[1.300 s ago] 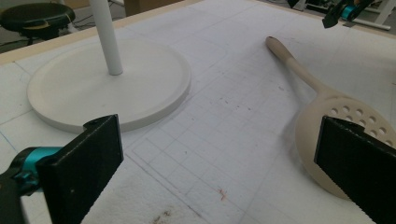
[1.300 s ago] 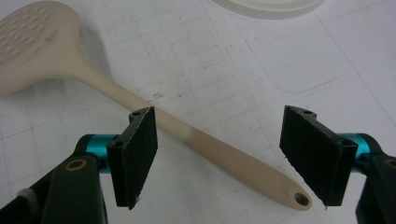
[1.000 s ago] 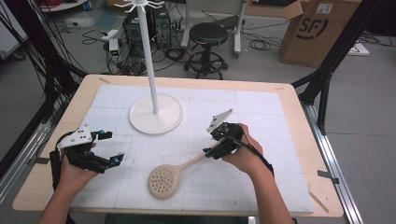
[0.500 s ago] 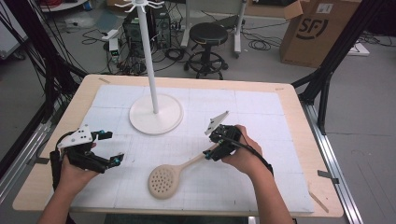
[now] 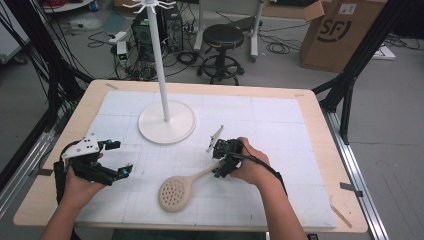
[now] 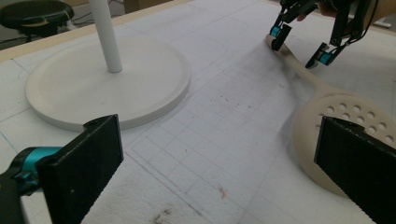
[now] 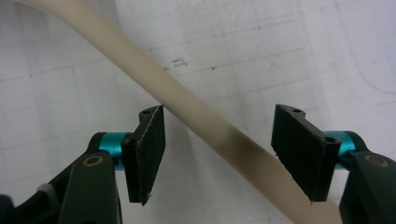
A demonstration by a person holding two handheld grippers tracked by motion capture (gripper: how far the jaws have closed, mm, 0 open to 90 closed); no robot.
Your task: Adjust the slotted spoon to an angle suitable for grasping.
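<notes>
A beige perforated spoon (image 5: 175, 194) lies flat on the white mat, its handle pointing up and right. My right gripper (image 5: 218, 162) is down over the end of that handle. In the right gripper view the handle (image 7: 201, 116) runs slantwise between the two pads of this gripper (image 7: 219, 154). The jaws are open and do not press on it. My left gripper (image 5: 121, 157) hovers at the mat's left side, open wide and holding nothing. In the left gripper view its gripper (image 6: 219, 158) faces the spoon's head (image 6: 327, 116) and the right gripper (image 6: 301, 46) beyond.
A white stand with a round base (image 5: 166, 122) and a tall pole (image 5: 159, 60) rises at the middle back of the mat; its base (image 6: 107, 84) is left of the spoon. The wooden table edge (image 5: 320, 125) frames the mat. A stool and a cardboard box stand on the floor behind.
The right gripper has come down and slightly leftward onto the spoon's handle. The left gripper and the spoon have stayed where they were.
</notes>
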